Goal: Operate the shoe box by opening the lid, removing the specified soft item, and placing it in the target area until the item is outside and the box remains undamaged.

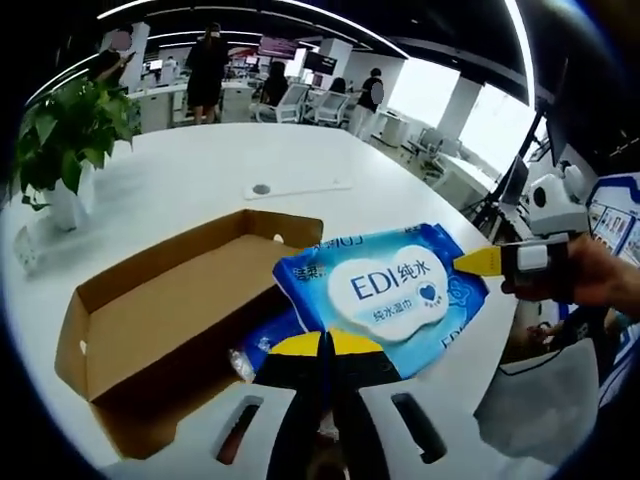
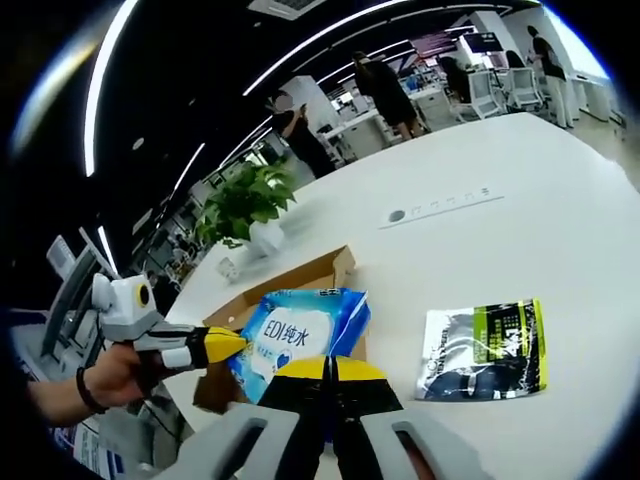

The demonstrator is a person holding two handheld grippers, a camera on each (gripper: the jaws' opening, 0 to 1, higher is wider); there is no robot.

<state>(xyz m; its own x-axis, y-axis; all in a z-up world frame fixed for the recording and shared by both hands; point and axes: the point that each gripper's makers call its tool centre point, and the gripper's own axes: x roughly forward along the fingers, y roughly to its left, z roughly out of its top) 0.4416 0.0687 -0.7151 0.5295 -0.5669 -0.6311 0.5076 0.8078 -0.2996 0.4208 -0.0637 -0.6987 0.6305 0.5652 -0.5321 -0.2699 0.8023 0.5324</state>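
A blue and white wet-wipes pack [image 1: 395, 290] hangs in the air over the right end of the open cardboard shoe box [image 1: 160, 310]. My left gripper [image 1: 325, 347] is shut on the pack's near edge. The right gripper [image 1: 480, 262] comes in from the right, its yellow tip at the pack's right edge. In the right gripper view the pack [image 2: 300, 335] sits just beyond my right gripper [image 2: 328, 368], whose jaws are shut on its edge. The left gripper [image 2: 222, 344] meets the pack from the left, above the box [image 2: 305, 275]. A second blue packet [image 1: 262, 345] lies under the pack at the box's side.
The box stands on a large white table [image 1: 200, 160]. A green and silver pouch [image 2: 485, 350] lies flat to the right of the box. A potted plant [image 1: 60, 140] stands at the far left, with a socket plate [image 1: 262, 188] mid-table. People and office chairs are far behind.
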